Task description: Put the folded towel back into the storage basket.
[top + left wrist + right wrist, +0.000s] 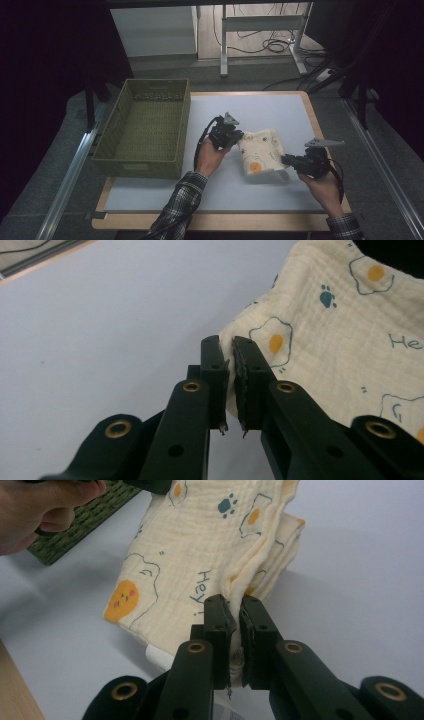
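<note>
While both hands work over the white mat (150, 197), the leftmost thing on the table (310, 107) is a green woven basket (120, 150), standing on the table's left edge with its long side running away from the person. Its inside is bare mesh as far as the high view shows.

Just right of the basket comes the left gripper (238, 135), held in the person's left hand (209, 157), whose plaid sleeve (177, 210) rises from the bottom edge. In the left gripper view its two black jaws stand nearly closed, pinching a corner of the folded cloth (325, 340) between them; a thin slit remains between the pads, with cream fabric caught in it.

Between the two grippers the cloth (260, 150) hangs or rests slightly lifted above the mat, right of centre and well apart from the basket. It is cream muslin, printed with fried eggs, blue paw prints and some lettering, folded into several layers that show at one edge in the right gripper view (200, 545).

Farthest right, the right gripper (286, 160) sits in the right hand (325, 190), near the table's right rim. Its jaws are clamped onto the cloth's lower edge, the layered fold squeezed between them, with a white label (160, 657) peeking out just beside the left jaw.
</note>
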A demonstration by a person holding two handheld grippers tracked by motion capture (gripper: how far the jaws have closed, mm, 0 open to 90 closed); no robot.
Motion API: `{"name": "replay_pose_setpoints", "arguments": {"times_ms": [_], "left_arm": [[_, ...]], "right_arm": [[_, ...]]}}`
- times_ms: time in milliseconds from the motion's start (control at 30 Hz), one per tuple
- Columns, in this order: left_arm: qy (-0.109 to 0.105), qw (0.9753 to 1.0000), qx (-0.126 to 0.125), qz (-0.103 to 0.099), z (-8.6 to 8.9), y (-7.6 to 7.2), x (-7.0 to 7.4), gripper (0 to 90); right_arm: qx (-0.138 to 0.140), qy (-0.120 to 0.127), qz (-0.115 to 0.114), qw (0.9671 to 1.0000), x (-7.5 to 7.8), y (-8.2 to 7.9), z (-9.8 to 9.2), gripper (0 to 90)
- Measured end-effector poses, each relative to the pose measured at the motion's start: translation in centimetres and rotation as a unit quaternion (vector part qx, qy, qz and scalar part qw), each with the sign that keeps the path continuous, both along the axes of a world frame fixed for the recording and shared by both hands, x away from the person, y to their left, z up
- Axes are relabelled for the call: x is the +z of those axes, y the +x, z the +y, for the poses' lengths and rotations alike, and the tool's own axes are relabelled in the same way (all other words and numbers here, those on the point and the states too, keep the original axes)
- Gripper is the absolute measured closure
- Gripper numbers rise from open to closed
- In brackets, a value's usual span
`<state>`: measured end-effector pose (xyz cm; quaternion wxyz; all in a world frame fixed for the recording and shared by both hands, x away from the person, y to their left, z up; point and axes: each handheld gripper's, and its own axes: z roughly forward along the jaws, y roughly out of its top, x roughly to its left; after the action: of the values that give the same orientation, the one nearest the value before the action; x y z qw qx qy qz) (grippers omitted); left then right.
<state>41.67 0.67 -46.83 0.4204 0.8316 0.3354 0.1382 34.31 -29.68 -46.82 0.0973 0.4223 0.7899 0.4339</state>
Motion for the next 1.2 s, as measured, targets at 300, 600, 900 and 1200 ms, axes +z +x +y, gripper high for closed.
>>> {"name": "replay_pose_setpoints", "arguments": {"times_ms": [300,600,900,1200], "left_arm": [[0.021,0.9995,0.018,-0.017,1.9,-0.3,2.1,84.1],[0.048,0.9974,0.036,-0.04,4.0,-0.5,4.5,84.1],[0.07,0.9942,0.058,-0.058,6.1,-0.2,6.1,84.1],[0.08,0.9903,0.087,-0.072,8.5,0.1,7.1,84.2]], "right_arm": [[0.017,0.0,-0.007,0.9998,1.2,0.7,2.1,83.4],[0.038,-0.001,-0.014,0.9992,2.7,1.4,4.8,83.3],[0.054,-0.001,-0.018,0.9984,3.7,2.6,7.5,83.3],[0.073,-0.003,-0.021,0.9971,4.5,3.8,11.1,83.2]]}}
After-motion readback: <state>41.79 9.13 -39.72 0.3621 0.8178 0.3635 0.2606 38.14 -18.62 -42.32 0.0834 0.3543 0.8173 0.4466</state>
